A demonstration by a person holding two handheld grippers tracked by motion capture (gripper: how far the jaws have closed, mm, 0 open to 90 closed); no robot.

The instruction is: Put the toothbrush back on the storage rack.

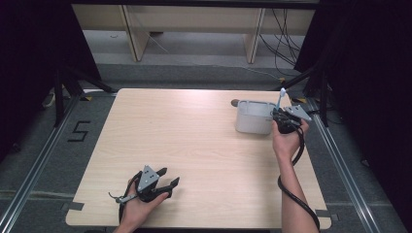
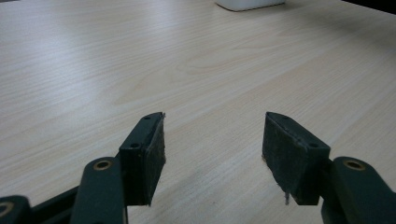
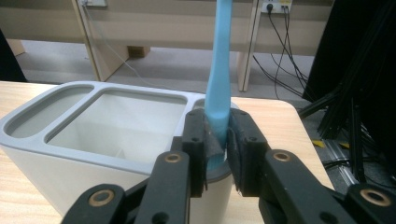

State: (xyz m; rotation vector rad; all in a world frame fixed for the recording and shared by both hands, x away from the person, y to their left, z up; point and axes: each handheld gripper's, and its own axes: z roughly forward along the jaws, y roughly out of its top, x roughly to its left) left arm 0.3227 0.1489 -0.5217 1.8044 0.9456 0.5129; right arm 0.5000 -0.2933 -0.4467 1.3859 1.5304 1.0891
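A light blue stick-like handle (image 3: 220,70) stands upright in the small end compartment of a white multi-compartment holder (image 3: 70,154). My right gripper (image 3: 217,135) is shut on that handle just above the holder's rim. From above, the holder (image 1: 253,116) sits at the table's far right, with the blue handle (image 1: 280,98) rising beside the right gripper (image 1: 278,116). My left gripper (image 1: 170,175) rests near the front edge of the table, jaws open. In the left gripper view the left gripper (image 2: 212,135) has bare wood between its pads.
The wooden table (image 1: 194,145) spreads between the two hands. A small dark object (image 1: 234,102) lies just behind the holder. Black curtains and stand legs flank the table, and cables hang beyond its far right corner.
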